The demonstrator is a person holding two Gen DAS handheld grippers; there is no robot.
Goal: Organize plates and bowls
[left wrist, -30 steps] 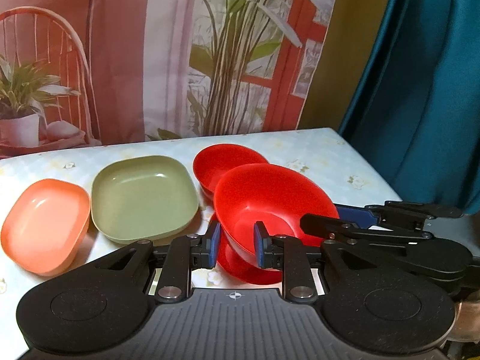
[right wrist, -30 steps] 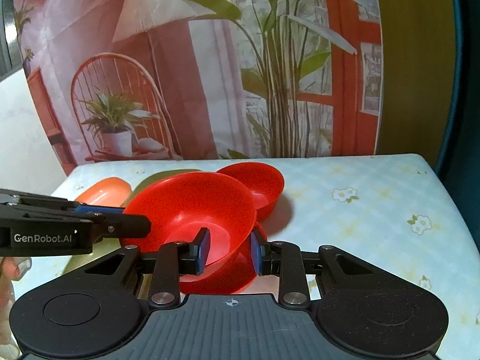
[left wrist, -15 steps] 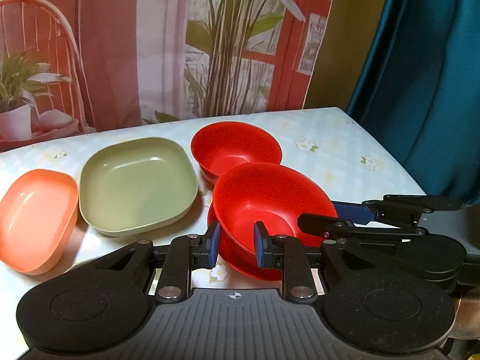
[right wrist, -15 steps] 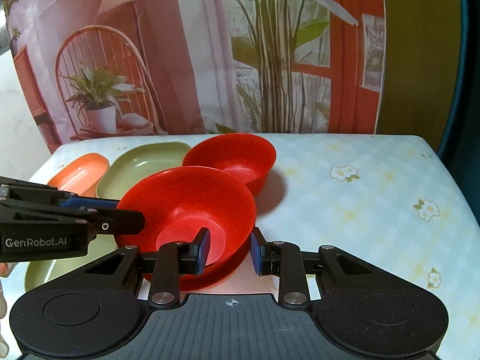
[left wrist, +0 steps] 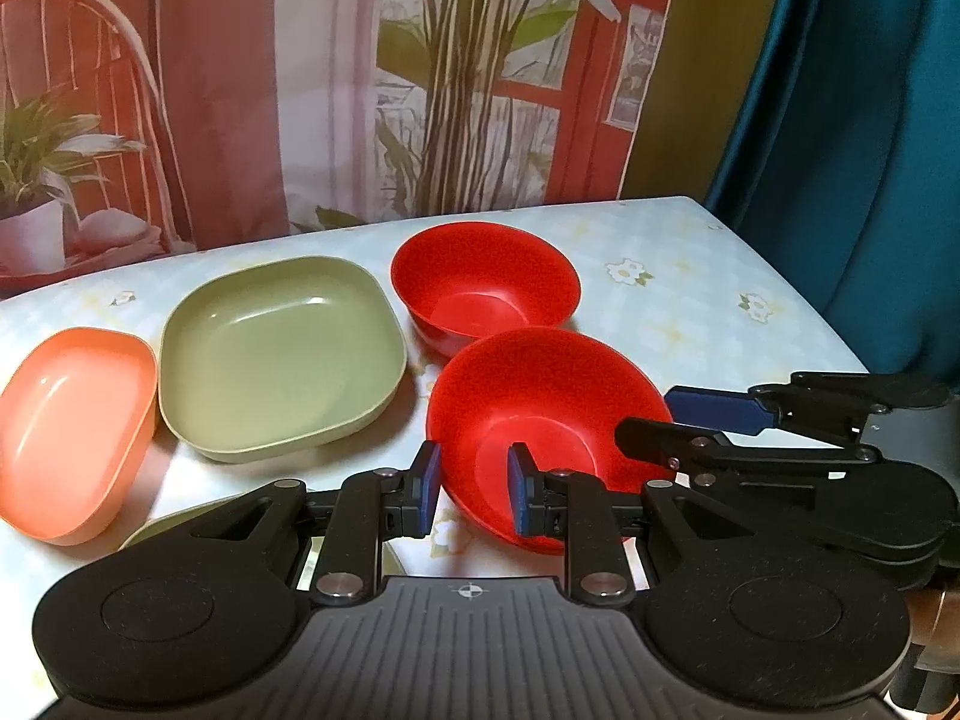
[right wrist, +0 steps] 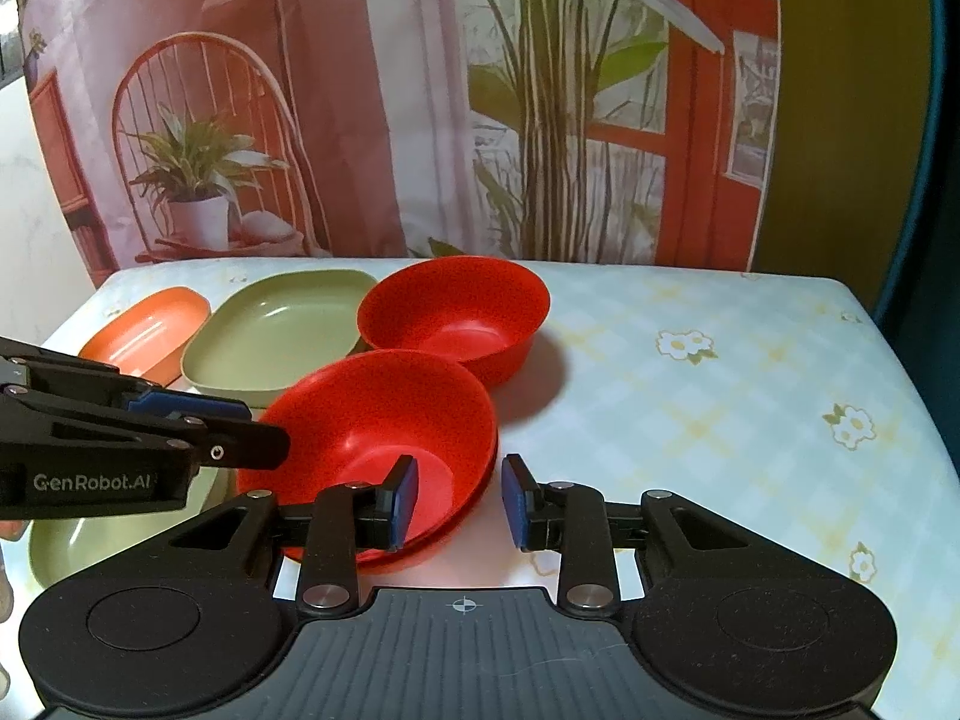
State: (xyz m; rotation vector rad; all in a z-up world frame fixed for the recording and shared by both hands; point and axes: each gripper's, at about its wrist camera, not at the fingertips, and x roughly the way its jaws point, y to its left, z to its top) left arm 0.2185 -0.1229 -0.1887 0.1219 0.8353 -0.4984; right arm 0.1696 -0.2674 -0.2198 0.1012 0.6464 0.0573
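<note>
Left hand-held gripper (left wrist: 472,497) is narrow, and I have it pinching the near rim of the near red bowl (left wrist: 540,414), one pad inside, one outside. Right hand-held gripper (right wrist: 459,501) has just been opening; the bowl's right rim sits between its pads, but the outer pad is off it. The bowl is low on the counter (left wrist: 690,300), just in front of the far red bowl (left wrist: 486,282). Green plate (left wrist: 276,348) and orange plate (left wrist: 66,420) lie left.
</note>
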